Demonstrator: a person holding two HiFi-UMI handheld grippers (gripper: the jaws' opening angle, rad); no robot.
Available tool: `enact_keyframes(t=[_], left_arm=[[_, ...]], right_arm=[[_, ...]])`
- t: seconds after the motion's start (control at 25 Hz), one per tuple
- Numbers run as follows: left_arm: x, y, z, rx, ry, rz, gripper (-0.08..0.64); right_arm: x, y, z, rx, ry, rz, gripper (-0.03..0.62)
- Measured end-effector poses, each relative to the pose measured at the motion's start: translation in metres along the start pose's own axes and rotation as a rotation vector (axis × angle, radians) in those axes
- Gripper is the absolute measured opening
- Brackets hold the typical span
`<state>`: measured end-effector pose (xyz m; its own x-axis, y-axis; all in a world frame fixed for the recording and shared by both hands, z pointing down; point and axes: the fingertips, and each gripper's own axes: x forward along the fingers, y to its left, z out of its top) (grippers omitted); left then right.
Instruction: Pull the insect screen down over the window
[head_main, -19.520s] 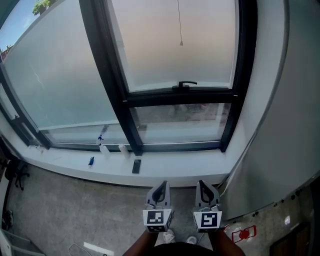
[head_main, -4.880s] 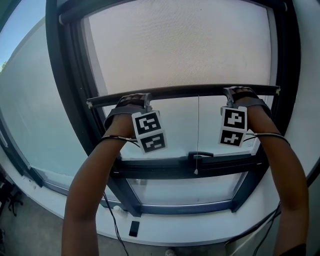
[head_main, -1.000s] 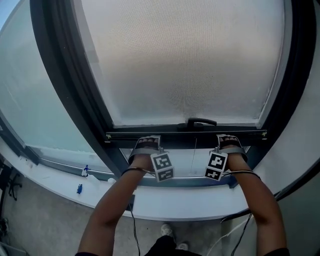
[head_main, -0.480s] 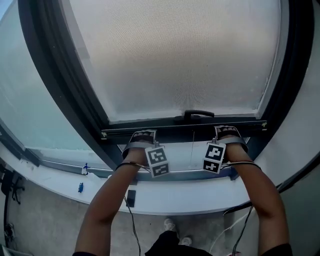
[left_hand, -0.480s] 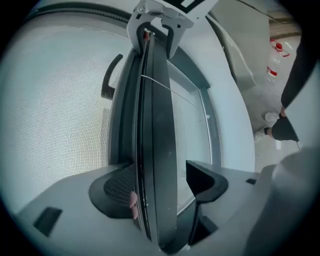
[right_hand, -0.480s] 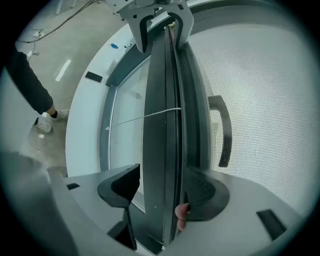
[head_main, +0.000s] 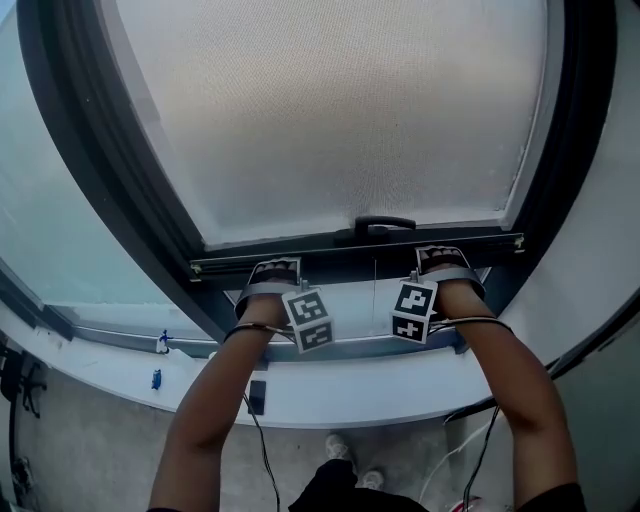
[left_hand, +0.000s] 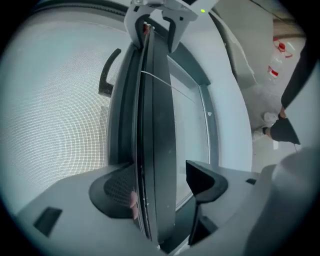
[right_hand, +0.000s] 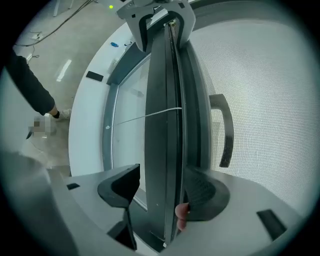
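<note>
The insect screen (head_main: 340, 120) covers the upper pane, down to its dark bottom bar (head_main: 355, 255) just under the window handle (head_main: 384, 224). My left gripper (head_main: 272, 268) and right gripper (head_main: 440, 255) straddle that bar from below, one toward each end. In the left gripper view the bar (left_hand: 157, 150) runs between the jaws of the left gripper (left_hand: 160, 182): the screen-side pad touches it and a slit of light shows at the other jaw. The right gripper (right_hand: 164, 190) stands the same way on the bar (right_hand: 162, 125). A thin pull cord (head_main: 375, 285) hangs between them.
Below the bar are the lower pane and a white sill (head_main: 330, 385) with a black phone-like slab (head_main: 258, 396) and small blue items (head_main: 155, 379). Dark window frame posts stand left (head_main: 110, 170) and right (head_main: 560, 150). Cables trail from both arms.
Over twenty seconds the bar came down from the top of the window to the handle. In the last second the bar and both grippers have stayed at the handle; only the camera shifts.
</note>
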<state>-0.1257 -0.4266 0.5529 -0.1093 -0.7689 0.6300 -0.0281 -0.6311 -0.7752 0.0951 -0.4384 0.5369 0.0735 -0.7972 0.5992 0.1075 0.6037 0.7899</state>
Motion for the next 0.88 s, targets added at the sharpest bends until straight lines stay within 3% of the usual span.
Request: enact_keyframes(t=[0.32, 0.56, 0.88], left_arm=[[0.0004, 0.0012, 0.0009, -0.033, -0.035, 0.023, 0.321], [0.0003, -0.0017, 0.0018, -0.002, -0.041, 0.074, 0.321], [-0.0045, -0.0025, 0.0004, -0.017, -0.043, -0.043, 0.319]], right_arm=[[0.0013, -0.0015, 0.0023, 0.039, -0.024, 0.002, 0.276], [0.0014, 0.0024, -0.0004, 0.027, -0.019, -0.030, 0.276], [-0.0045, 0.0015, 0.0007, 0.004, -0.029, 0.084, 0.275]])
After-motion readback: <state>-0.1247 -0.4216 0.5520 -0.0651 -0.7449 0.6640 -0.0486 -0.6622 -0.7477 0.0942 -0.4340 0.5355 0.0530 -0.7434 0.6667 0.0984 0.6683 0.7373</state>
